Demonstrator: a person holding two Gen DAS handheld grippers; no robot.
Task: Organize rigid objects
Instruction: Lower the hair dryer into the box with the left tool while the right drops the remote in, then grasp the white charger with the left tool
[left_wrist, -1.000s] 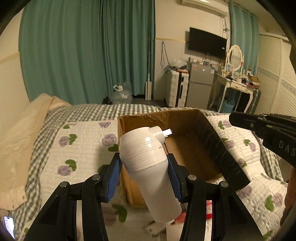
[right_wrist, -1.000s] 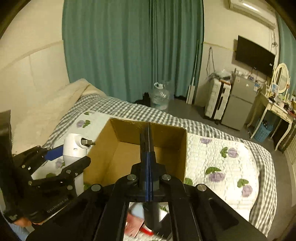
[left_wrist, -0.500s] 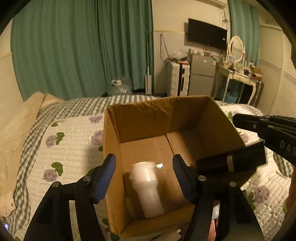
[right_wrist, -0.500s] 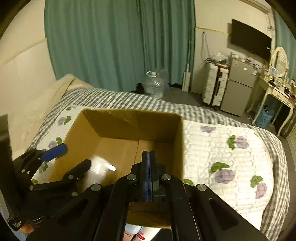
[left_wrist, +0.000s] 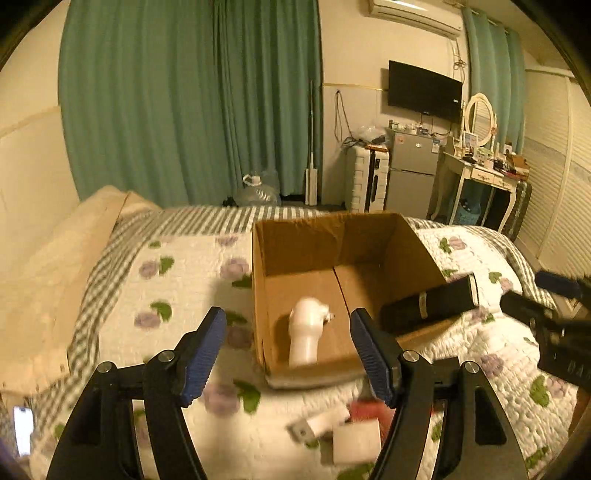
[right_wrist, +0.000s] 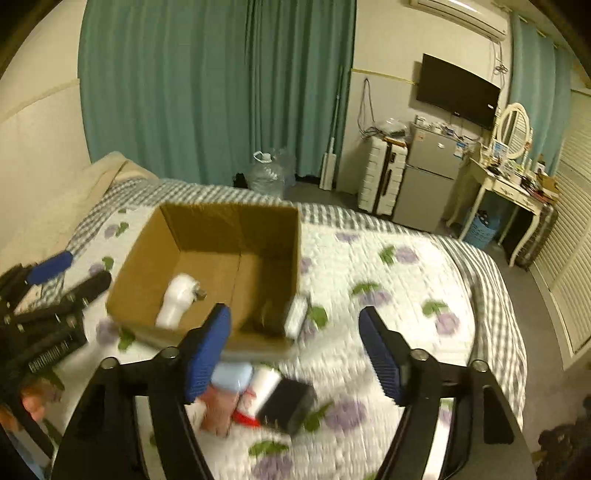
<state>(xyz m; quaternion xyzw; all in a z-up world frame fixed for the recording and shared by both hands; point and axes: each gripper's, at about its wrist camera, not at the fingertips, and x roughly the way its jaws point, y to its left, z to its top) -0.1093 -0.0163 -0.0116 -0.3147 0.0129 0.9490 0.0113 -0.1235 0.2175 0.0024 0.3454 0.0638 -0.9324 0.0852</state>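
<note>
An open cardboard box (left_wrist: 295, 236) stands on the quilted bed; it also shows in the right wrist view (right_wrist: 147, 243). A white bottle (left_wrist: 306, 332) lies inside it, seen too in the right wrist view (right_wrist: 175, 301). A long black object (left_wrist: 428, 306) rests tilted across the box's right wall, one end inside; in the right wrist view (right_wrist: 291, 314) it looks blurred. My left gripper (left_wrist: 288, 350) is open and empty, in front of the box. My right gripper (right_wrist: 295, 347) is open and empty, near the box's front right corner.
Loose items lie on the quilt in front of the box: a white piece (left_wrist: 325, 424), a red item (left_wrist: 365, 410), a pale blue item (right_wrist: 231, 374), a black box (right_wrist: 288, 406). A phone (left_wrist: 23, 430) lies at the left. A pillow (left_wrist: 55, 266) is at the far left.
My left gripper opened and let the white bottle drop into the box, then pulled back. My right gripper opened and released the black object at the box's right wall, then drew back.
</note>
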